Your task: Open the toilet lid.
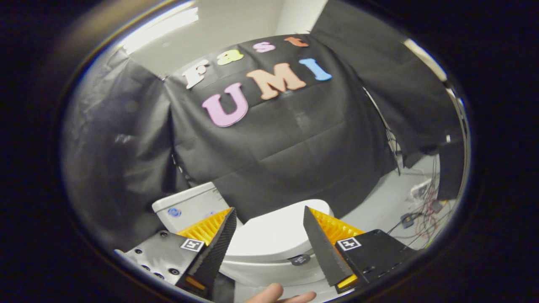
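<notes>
My tool (269, 212) hung wide open, gripping nothing. The closed toilet lid (271, 233) lay between and just beyond its fingers, the tank (189, 206) behind. I judged myself still approaching; next I needed its front edge.

Black cloth wall (286, 143), grey floor (379, 206) w/ cables (421, 219), bright ceiling light (164, 25).

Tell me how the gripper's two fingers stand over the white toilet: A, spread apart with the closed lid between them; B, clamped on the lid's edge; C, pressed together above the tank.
A: the gripper is open, the white toilet lid lying flat between its fingers, untouched.
</notes>
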`<state>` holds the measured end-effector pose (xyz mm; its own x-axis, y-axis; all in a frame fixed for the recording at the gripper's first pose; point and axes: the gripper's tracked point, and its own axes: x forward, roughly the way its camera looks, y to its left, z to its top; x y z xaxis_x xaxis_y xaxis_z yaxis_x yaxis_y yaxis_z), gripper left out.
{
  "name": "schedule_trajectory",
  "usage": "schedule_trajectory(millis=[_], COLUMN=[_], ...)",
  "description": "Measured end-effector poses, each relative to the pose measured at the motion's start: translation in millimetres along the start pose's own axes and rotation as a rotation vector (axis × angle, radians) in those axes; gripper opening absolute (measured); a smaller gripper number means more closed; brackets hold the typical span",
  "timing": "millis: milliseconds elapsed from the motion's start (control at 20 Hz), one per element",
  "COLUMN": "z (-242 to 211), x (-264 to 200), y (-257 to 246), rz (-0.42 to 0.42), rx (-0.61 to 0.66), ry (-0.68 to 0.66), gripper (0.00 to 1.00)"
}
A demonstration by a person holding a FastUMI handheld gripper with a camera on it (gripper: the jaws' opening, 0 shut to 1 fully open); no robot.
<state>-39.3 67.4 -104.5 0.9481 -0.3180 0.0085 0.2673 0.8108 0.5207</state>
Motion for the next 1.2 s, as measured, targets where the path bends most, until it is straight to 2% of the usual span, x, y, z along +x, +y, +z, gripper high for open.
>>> schedule_trajectory(millis=[200,300,450,600,700,750,850,950,1100,1150,1200], z=[-59,-84,-119,-157,-183,-192,-184,-188,-189,-181,-182], x=[15,17,22,31,36,38,45,60,61,60,64], y=[-48,-62,-94,-88,-92,-90,-76,-73,-73,-72,-86], rz=[-0.093,-0.112,-0.218,-0.221,-0.264,-0.258,-0.194,-0.204,-0.237,-0.223,-0.255], rx=[0.123,0.238,0.399,0.549,0.607,0.627,0.710,0.685,0.684,0.693,0.700], ry=[0.094,0.142,0.179,0.253,0.317,0.365,0.361,0.368,0.384,0.363,0.356], gripper=[0.98,0.97,0.96,0.96,0.96,0.83,0.56,0.30,0.29,0.29,0.29])
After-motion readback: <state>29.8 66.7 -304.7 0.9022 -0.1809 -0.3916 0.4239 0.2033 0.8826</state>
